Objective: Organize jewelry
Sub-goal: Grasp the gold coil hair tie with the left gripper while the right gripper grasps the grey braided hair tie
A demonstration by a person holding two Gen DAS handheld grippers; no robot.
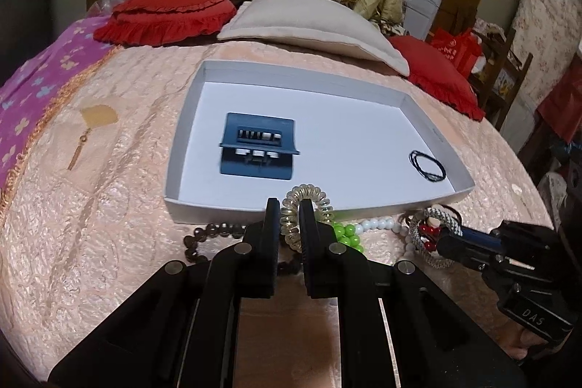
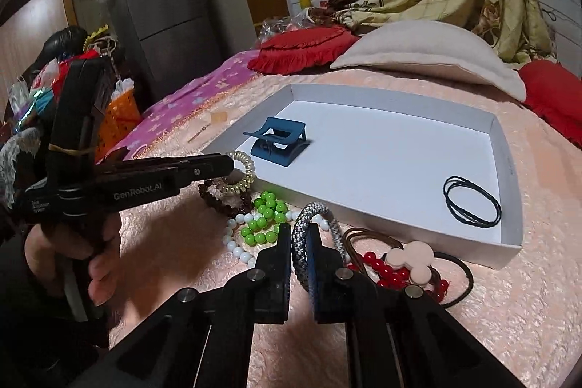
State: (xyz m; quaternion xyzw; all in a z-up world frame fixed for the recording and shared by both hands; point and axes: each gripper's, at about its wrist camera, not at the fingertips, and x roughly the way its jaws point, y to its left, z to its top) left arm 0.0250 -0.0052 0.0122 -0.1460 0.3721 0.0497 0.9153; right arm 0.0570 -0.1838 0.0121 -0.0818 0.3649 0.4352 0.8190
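A white shallow box lies on the pink bedspread, holding a blue hair claw and thin black elastics. My left gripper is shut on a clear yellowish spiral hair tie just in front of the box's near wall. My right gripper is shut on a silver-and-black braided ring. Beside it lie green beads, white beads, dark brown beads, red beads and a brown elastic with a pale pink flat charm.
A gold drop earring lies on the bedspread left of the box. Red frilled cushions and a beige pillow sit behind the box, with a floral blanket draped further back. A grey fridge stands left of the bed.
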